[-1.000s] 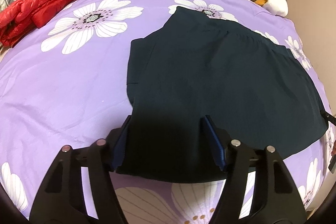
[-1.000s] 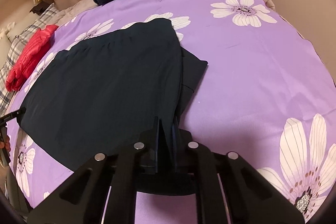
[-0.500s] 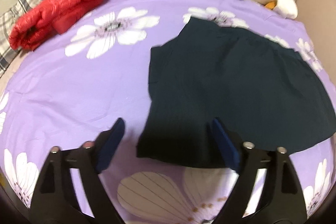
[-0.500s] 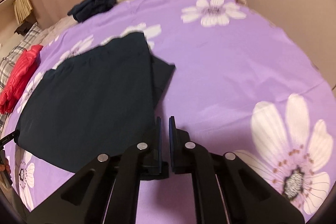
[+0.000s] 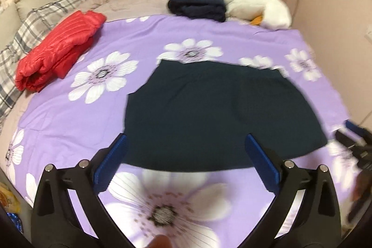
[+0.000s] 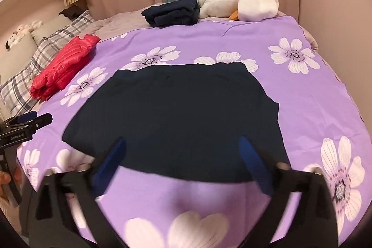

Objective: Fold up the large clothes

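A dark navy garment (image 5: 216,113) lies flat and folded over on the purple flowered bedspread (image 5: 69,117); it also shows in the right wrist view (image 6: 176,117). My left gripper (image 5: 186,155) is open and empty, held back above the garment's near edge. My right gripper (image 6: 183,159) is open and empty, also above the near edge. The right gripper shows at the right edge of the left wrist view (image 5: 355,143). The left gripper shows at the left edge of the right wrist view (image 6: 25,127).
A red puffer jacket (image 5: 58,55) lies folded at the left, next to a plaid pillow (image 5: 28,36). A folded navy garment (image 5: 197,6) and a white plush toy (image 5: 258,8) sit at the far edge by the curtain.
Both grippers have pulled back and up from the garment. The right gripper let go of the garment's edge and opened wide. The left gripper opened wider. The garment lies still.
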### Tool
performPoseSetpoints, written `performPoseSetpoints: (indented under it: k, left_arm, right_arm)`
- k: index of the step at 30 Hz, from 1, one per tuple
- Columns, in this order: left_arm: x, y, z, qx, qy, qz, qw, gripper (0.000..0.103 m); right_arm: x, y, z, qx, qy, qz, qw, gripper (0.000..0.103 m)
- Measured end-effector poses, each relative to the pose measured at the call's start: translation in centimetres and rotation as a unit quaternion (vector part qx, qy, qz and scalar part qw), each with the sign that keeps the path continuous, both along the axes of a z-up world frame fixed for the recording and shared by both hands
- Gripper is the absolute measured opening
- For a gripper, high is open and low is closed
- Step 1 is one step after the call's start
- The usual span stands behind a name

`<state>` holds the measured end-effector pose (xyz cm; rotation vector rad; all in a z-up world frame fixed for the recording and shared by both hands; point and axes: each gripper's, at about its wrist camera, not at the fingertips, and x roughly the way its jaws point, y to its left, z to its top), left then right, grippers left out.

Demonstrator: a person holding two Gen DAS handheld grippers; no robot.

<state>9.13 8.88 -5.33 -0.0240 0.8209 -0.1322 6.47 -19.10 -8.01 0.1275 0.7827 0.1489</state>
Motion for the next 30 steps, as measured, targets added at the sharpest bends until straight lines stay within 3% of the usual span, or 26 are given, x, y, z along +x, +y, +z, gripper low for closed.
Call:
performPoseSetpoints:
  k: [4, 7, 14, 19, 30]
  left_arm:
    - [-2.4, -1.7, 4.1, -0.014, -0.014, -0.025, 0.9995, 0.101]
    - [-3.7, -2.8, 6.9, -0.02, -0.018, -0.039, 0.9989, 0.101]
    - [-6.9, -5.1, 11.0, 0.064, -0.063, -0.001, 0.996, 0.101]
    - [-7.6, -5.0, 10.7, 0.048, -0.048, -0.004, 0.9977, 0.101]
    - [-7.4, -5.2, 8.9, 0.055, -0.02, -0.001, 0.9983, 0.101]
  right_arm:
    - [-1.5, 2.2, 3.9, -0.039, -0.001, -0.016, 0.999, 0.102]
    - [-2.9, 2.6, 7.0, -0.033, -0.008, -0.026, 0.999, 0.102]
    - [-6.6, 3.0, 12.7, -0.048, -0.056, -0.035, 0.997, 0.102]
    - [-7.8, 2.7, 12.5, -0.051, -0.05, -0.036, 0.997, 0.102]
    - [-7.5, 2.1, 10.4, -0.036, -0.013, -0.052, 0.998, 0.102]
